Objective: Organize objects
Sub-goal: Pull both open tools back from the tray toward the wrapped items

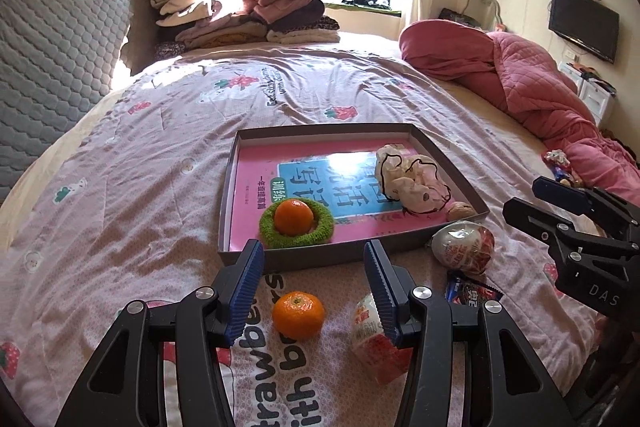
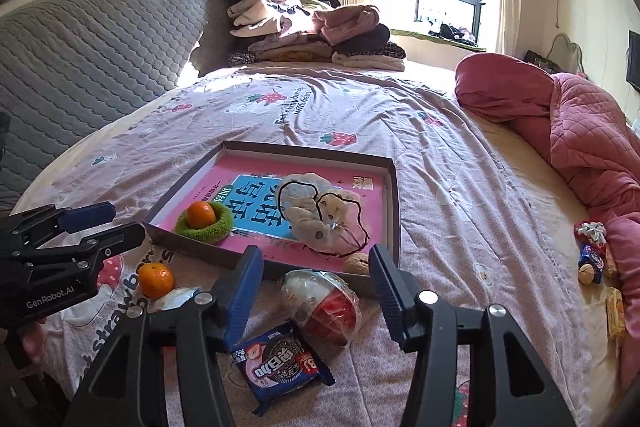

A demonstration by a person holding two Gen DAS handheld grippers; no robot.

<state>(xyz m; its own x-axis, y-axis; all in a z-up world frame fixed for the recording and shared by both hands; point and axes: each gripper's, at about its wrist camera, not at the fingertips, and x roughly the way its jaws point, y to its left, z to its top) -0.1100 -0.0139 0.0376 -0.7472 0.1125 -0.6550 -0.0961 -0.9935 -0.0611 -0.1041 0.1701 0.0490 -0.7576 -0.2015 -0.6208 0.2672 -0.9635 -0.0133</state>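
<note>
Two oranges in play: one already in the shallow box (image 1: 420, 241), seated in a green knitted ring (image 1: 297, 223) at the near-left corner, the other, the loose orange (image 1: 298, 315), on the bedspread (image 1: 120, 187) just short of the box's near wall. My read is that the box is the collection point, so whatever lies outside it is pending. Also inside: a crumpled cloth with black trim (image 1: 414, 183) toward the right side and a walnut (image 1: 460, 211) in the near-right corner, all resting on a pink printed sheet that lines the bottom.

Pending items outside the near wall: the loose orange, a small red-and-white packet (image 1: 374, 341), a foil-wrapped egg-shaped treat (image 2: 320, 305) touching or nearly touching the box wall, and a blue cookie packet (image 2: 280, 363) nearer the camera.

Left gripper (image 1: 316, 291): fingers wide apart, empty. Loose orange sits between them, closer to the left finger; the right finger overlaps the red-and-white packet in view, contact unclear. Looks lined up for the orange.

Right gripper (image 2: 316, 295): also wide apart, holding nothing. The egg treat is between its fingers, the cookie packet by the left pad. Likely staged for the egg.

More small snacks (image 2: 592, 263) lie well apart, by the pink quilt (image 2: 580, 131) at the bed's right edge.
</note>
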